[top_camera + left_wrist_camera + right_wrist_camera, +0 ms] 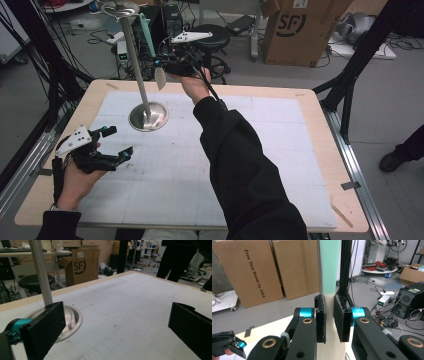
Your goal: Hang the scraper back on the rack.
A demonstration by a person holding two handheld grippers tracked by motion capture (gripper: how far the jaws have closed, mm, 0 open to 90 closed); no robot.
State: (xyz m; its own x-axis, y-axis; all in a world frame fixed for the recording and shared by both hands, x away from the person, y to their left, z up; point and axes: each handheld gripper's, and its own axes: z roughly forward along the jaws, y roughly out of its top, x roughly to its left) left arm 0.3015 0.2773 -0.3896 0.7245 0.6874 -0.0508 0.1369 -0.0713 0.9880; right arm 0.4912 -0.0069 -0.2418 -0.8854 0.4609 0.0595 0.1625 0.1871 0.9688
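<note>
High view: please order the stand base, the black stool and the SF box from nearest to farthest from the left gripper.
From the left gripper:
1. Stand base, on the table, just ahead and to its right.
2. Black stool, on the floor beyond the table's far edge.
3. SF box, farther right on the floor.

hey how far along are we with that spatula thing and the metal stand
Done: the right claw is shut on the green-handled spatula and holds it in the air beside the stand's pole, below its top piece. In hand: bringing it toward the stand, probably to hang it there. Left: the spatula is not yet on the stand. The left claw is open and empty over the table.
</note>
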